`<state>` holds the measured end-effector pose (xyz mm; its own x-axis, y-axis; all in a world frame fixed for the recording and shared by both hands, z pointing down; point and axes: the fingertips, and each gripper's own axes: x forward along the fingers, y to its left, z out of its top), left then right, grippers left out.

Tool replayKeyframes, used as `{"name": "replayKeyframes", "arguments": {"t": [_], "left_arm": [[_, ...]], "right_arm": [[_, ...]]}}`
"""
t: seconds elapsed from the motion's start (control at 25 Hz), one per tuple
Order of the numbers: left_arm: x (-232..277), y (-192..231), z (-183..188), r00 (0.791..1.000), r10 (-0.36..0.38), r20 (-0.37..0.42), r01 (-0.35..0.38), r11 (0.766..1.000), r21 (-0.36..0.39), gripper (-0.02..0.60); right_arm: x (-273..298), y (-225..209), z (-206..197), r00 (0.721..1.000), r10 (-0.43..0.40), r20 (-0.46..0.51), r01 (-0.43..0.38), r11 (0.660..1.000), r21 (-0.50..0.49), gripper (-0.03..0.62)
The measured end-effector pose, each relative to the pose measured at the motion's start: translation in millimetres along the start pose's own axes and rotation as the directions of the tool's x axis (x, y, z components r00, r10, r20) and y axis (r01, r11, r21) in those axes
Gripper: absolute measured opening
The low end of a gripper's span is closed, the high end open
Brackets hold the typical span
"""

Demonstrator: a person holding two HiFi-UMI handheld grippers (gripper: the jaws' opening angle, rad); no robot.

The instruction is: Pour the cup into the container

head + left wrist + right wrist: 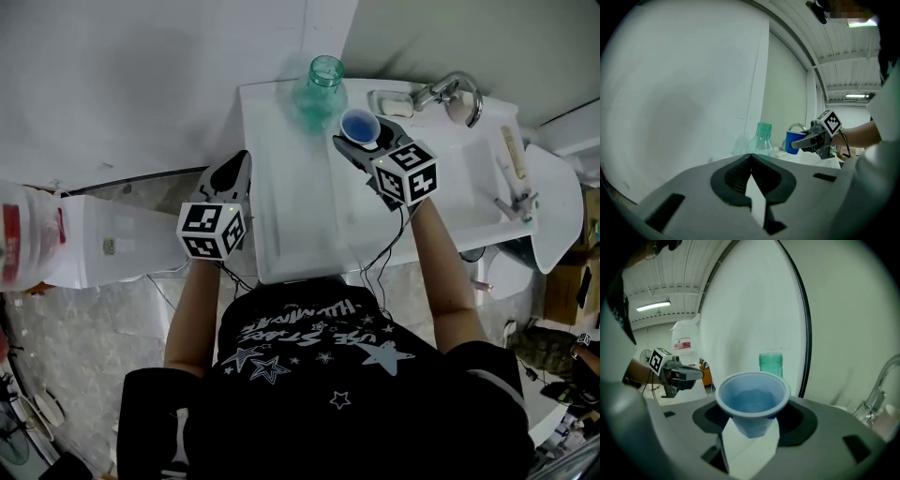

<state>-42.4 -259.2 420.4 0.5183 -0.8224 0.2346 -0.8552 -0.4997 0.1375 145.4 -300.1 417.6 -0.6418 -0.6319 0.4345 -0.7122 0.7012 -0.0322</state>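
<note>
Fingers of the right gripper (751, 414) pinched the upright cup (752, 397).
Bottle (770, 363) stood just beyond it; left gripper (751, 160), fingers pressed together, was farther off.

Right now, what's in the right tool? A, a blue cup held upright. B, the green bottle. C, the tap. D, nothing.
A: the right tool grips the blue cup upright with liquid inside; the green bottle stands apart behind it.
</note>
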Motion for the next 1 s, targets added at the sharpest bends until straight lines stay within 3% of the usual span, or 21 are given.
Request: {"name": "replayKeyframes", "arguments": {"t": [0.28,1.0], "left_arm": [[18.0,-10.1,31.5,0.999,-0.050,0.005,0.050,0.998,0.046,0.011],[60.2,17.5,88.7,0.998,-0.038,0.048,0.034,0.996,0.088,0.011]], "right_arm": [[-15.1,-21.1,34.9,0.999,0.016,-0.032,-0.017,1.000,-0.011,0.285],[7.2,-72.4,81.2,0.991,0.027,-0.134,-0.046,0.990,-0.136,0.284]]}}
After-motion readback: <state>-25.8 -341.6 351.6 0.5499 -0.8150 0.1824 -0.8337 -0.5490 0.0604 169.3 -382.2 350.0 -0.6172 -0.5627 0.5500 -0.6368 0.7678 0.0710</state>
